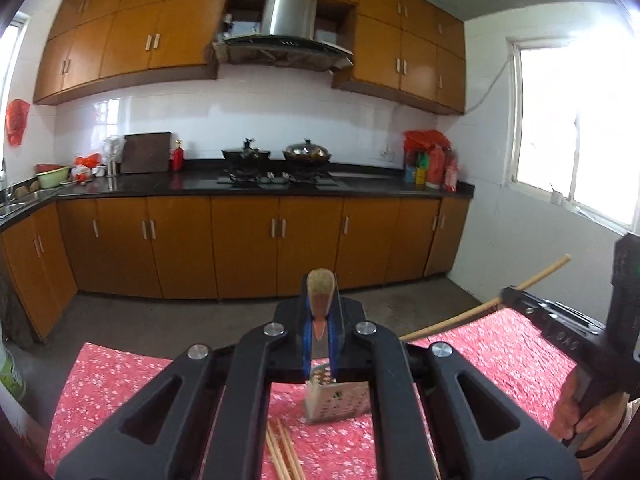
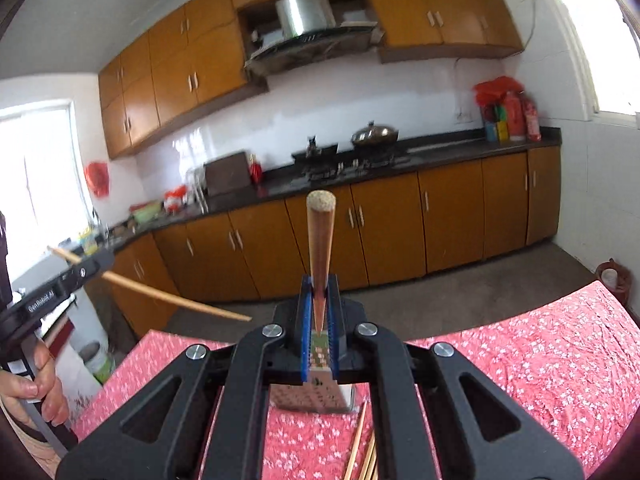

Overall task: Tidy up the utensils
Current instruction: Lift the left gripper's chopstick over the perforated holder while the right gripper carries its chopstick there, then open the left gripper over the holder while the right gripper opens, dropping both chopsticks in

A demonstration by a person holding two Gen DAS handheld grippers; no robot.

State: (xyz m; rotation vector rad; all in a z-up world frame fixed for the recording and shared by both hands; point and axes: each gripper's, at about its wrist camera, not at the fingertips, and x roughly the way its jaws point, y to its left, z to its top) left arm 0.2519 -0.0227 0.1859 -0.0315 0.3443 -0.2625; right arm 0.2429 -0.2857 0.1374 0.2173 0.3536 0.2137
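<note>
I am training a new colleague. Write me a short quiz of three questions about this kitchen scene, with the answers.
1. True or false: both the left gripper and the right gripper are shut on a chopstick.
2. What covers the table? A) a plain blue cloth B) a red flowered cloth C) bare wood
3. What stands on the cloth just beyond the grippers, and what lies beside it?

Key
1. True: left chopstick, right chopstick.
2. B
3. A metal holder with holes; loose chopsticks lie next to it.
</note>
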